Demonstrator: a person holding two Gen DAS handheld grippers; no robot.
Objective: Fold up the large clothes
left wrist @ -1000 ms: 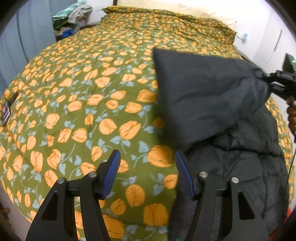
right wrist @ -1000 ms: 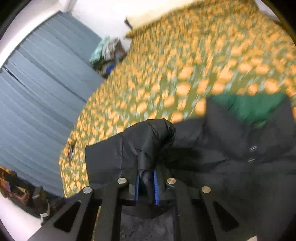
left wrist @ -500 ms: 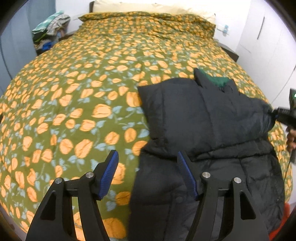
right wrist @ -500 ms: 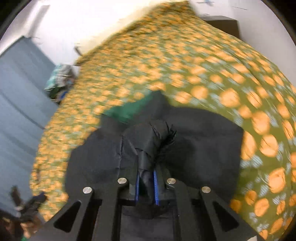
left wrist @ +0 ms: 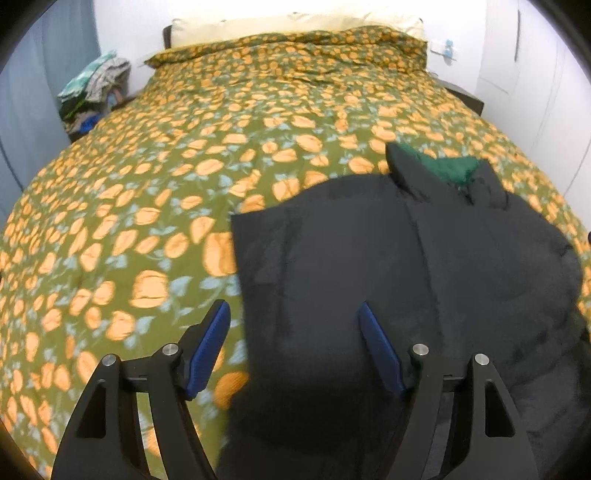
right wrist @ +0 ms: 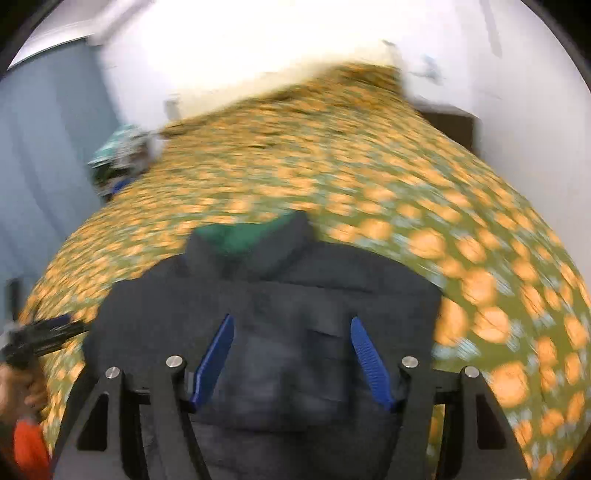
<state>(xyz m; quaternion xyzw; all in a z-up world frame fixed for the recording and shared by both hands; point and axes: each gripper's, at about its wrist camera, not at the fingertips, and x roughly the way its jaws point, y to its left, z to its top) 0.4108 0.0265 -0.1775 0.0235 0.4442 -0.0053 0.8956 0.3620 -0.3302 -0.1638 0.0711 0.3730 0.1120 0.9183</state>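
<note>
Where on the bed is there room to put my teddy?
Plenty of bare floral duvet lies left of the black jacket, and more between its green-lined collar and the pillows. The near right side is crowded: the jacket fills it.

The left gripper (left wrist: 293, 314) points forward and slightly down, its two blue-padded fingers (left wrist: 208, 345) spread wide with nothing between them. The right gripper (right wrist: 291, 325) is posed the same way, tilted forward and down, its blue fingers (right wrist: 364, 358) wide apart and gripping nothing. In the right wrist view, which is blurred, the left gripper shows at the left edge as a dark bar, with the person's left hand (right wrist: 20, 387) wrapped around its handle. An orange sleeve (right wrist: 31, 450) shows just below that hand.
</note>
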